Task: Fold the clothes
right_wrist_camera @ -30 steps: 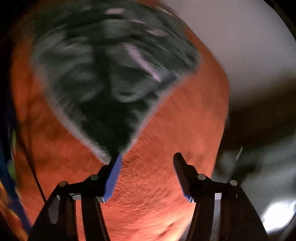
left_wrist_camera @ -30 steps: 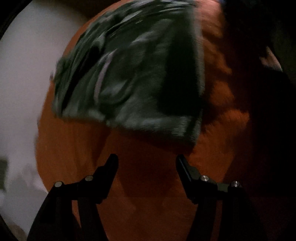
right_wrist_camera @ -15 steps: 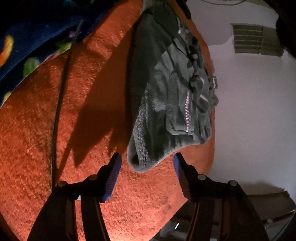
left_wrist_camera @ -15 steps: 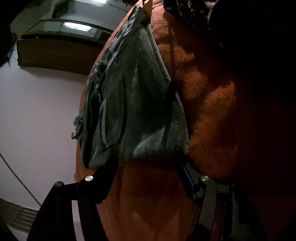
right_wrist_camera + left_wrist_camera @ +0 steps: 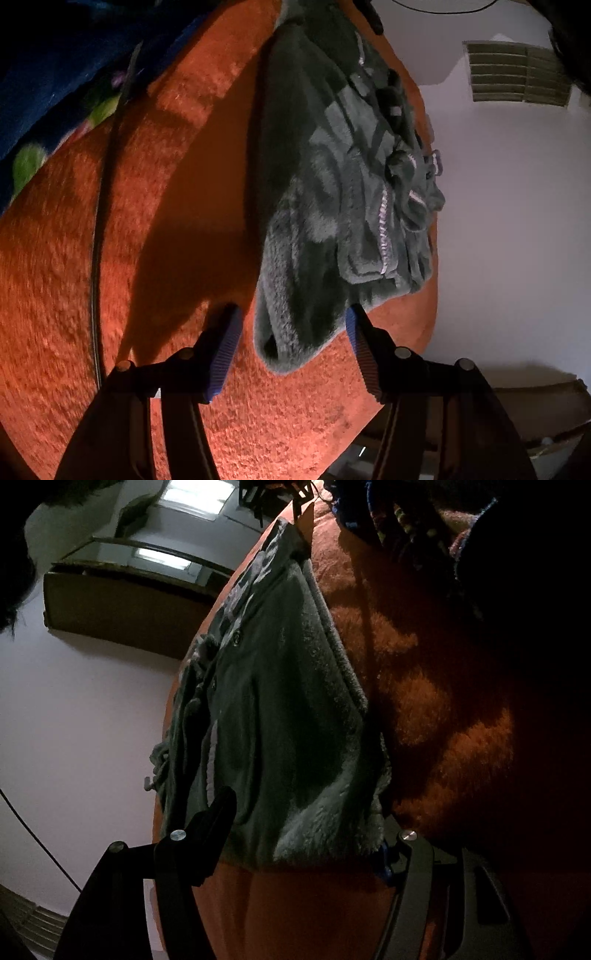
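Right now a fuzzy grey fleece top (image 5: 280, 716) lies on the orange blanket (image 5: 436, 709), folded into a thick bundle with its buttons and pale trim showing near the blanket's edge. The left gripper (image 5: 306, 823) has its fingers spread wide around the bundle's near end, holding nothing. The right gripper (image 5: 291, 325) is spread around a near corner too, not pinching yet. More folds may be left, or the folding may be finished.
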